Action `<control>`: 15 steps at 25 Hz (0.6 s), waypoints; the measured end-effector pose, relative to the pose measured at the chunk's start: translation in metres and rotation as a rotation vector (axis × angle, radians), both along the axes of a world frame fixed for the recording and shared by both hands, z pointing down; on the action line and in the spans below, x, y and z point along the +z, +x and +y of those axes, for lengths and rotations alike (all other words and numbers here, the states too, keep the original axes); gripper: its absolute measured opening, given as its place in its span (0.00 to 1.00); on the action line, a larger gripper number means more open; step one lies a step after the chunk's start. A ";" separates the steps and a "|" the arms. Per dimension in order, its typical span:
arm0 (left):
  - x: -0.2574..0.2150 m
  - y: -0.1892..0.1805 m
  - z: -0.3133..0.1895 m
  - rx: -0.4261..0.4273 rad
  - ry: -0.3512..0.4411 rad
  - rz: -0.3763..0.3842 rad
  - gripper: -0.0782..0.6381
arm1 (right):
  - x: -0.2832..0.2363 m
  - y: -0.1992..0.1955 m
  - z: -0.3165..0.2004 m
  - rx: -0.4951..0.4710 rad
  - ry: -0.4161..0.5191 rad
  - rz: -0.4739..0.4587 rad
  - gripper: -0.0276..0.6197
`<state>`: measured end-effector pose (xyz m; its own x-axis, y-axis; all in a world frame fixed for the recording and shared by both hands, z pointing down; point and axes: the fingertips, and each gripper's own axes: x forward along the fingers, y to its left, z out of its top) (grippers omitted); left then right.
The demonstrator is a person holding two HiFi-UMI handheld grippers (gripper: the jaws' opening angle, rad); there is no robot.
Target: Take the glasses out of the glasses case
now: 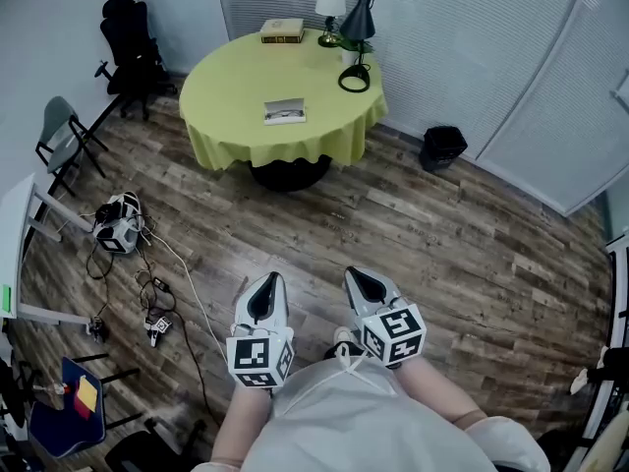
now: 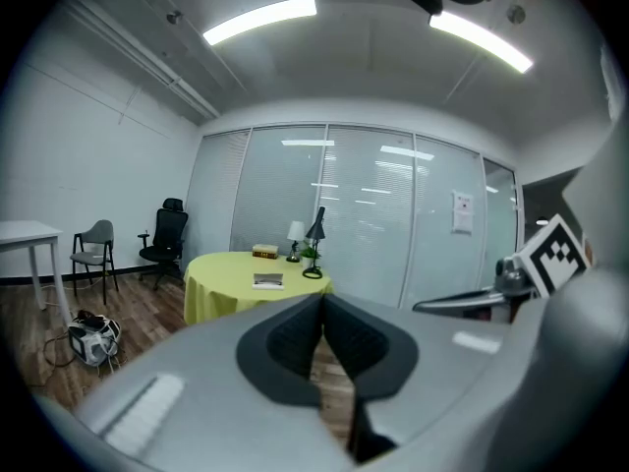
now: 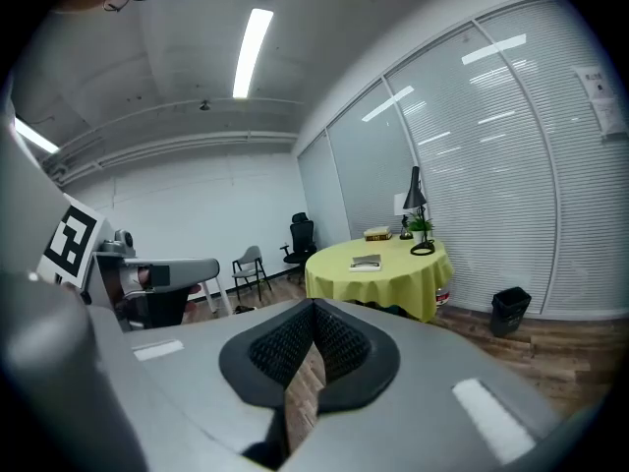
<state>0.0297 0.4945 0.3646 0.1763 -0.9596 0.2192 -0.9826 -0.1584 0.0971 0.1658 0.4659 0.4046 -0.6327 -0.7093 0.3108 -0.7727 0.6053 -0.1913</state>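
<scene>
We hold our 2 grippers low by the body, left gripper (image 1: 267, 286) and right gripper (image 1: 361, 280) both pressed closed on nothing, since the glasses case (image 1: 284, 112) lies well apart on the yellow table (image 1: 226, 87), beyond reach.

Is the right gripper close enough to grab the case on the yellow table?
Probably not yet. The right gripper is held near the person's body, and the case lies on the table across open floor. Nothing blocks the way; stepping closer should do it.

Pale glasses case (image 1: 285, 112), flat, mid yellow table (image 1: 231, 87)
</scene>
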 end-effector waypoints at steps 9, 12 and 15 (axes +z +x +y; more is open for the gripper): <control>0.011 0.027 -0.073 -0.102 -0.016 0.076 0.12 | 0.007 0.038 -0.084 -0.063 -0.002 0.029 0.04; 0.017 0.032 -0.090 -0.109 -0.039 0.063 0.12 | 0.011 0.044 -0.107 -0.089 -0.010 0.035 0.04; 0.023 0.026 -0.109 -0.136 -0.059 0.054 0.12 | 0.016 0.045 -0.129 -0.104 -0.021 0.045 0.04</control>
<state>0.0554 0.3857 0.3873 0.0587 -0.9612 0.2695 -0.9878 -0.0169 0.1551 0.2110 0.3366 0.4204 -0.6877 -0.6333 0.3549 -0.7138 0.6792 -0.1711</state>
